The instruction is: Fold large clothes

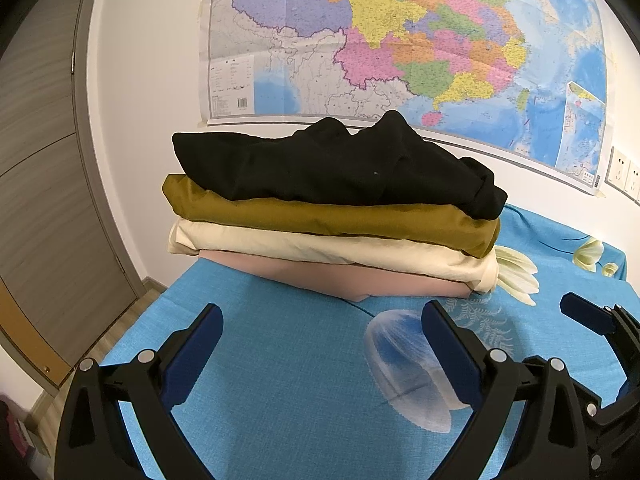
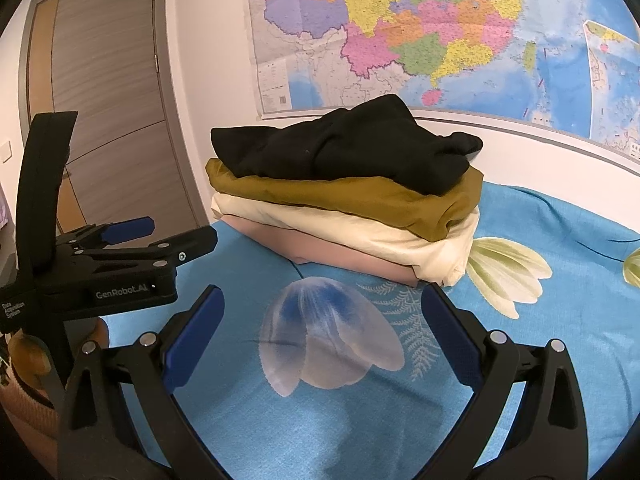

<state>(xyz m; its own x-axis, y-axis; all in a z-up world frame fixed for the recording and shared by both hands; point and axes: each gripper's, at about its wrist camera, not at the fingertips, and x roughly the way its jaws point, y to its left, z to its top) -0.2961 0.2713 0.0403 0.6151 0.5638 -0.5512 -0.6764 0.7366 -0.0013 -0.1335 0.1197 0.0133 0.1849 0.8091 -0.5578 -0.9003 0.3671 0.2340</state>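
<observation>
**Stack done, both grippers idle**

Four folded garments sit stacked on the bed straight ahead of both grippers: a black garment (image 1: 332,164) on top, then an olive one (image 1: 332,216), a cream one (image 1: 320,248) and a pink one (image 1: 320,276) at the bottom. The folding looks finished or between items (no loose garment shows). The next move would be fetching another piece, or tidying the rumpled black top. The left gripper (image 1: 320,352) is spread wide and empty above the blue sheet (image 1: 280,380); the right gripper (image 2: 320,344) is likewise wide apart, holding nothing.
</observation>
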